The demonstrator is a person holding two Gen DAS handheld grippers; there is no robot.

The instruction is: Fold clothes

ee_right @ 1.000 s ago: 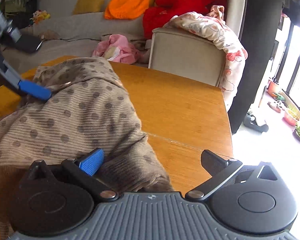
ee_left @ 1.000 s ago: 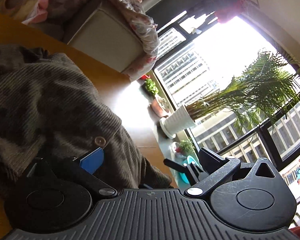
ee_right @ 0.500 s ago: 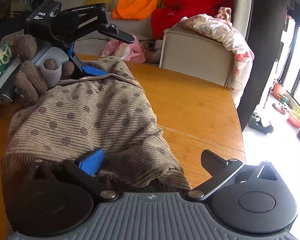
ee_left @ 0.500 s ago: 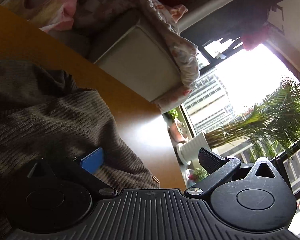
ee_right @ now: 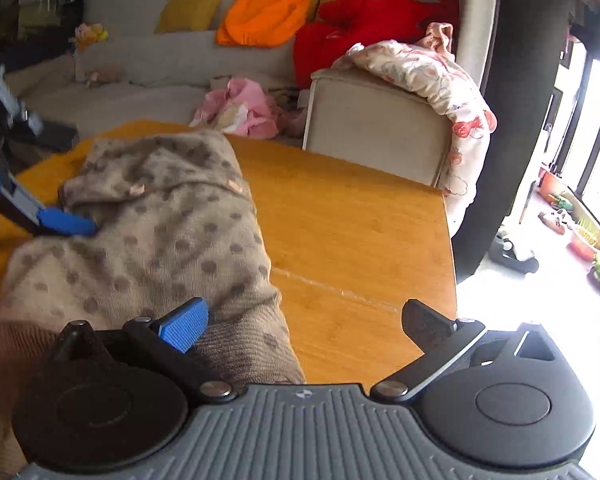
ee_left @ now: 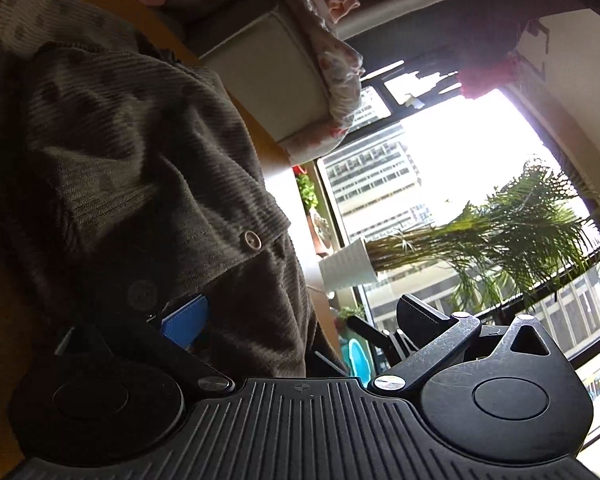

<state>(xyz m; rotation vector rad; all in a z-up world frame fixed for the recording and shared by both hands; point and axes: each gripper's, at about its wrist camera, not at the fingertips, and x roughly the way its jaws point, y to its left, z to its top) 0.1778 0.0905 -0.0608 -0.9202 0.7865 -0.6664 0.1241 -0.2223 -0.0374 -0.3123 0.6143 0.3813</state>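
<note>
Knitted brown-and-beige wool, dotted all over, is what you are working: the cardigan [ee_right: 140, 240] lies bunched in a loose roll on the left part of the wooden table [ee_right: 360, 240], with bare wood to its right as far as the table edge.

Start at the left. Your left gripper [ee_left: 300, 316] stands wide open, holding nothing; its blue pad rests against the dark ribbed knit just below a button [ee_left: 250, 240], and the other finger hangs clear over the table edge toward the window. In the right wrist view its blue fingertip touches the far left side of the roll.

Move right to the near end. Your right gripper [ee_right: 304, 320] is also spread wide and empty: the blue pad sits on the ribbed hem, the black finger is above bare wood, well apart from the cloth.

I judge you are between grasps, mid-fold, with the garment gathered but not yet squared. Next you need each pair of fingers brought around an edge of the knit and closed on it. Take only the top layer, or the roll will drag.
</note>
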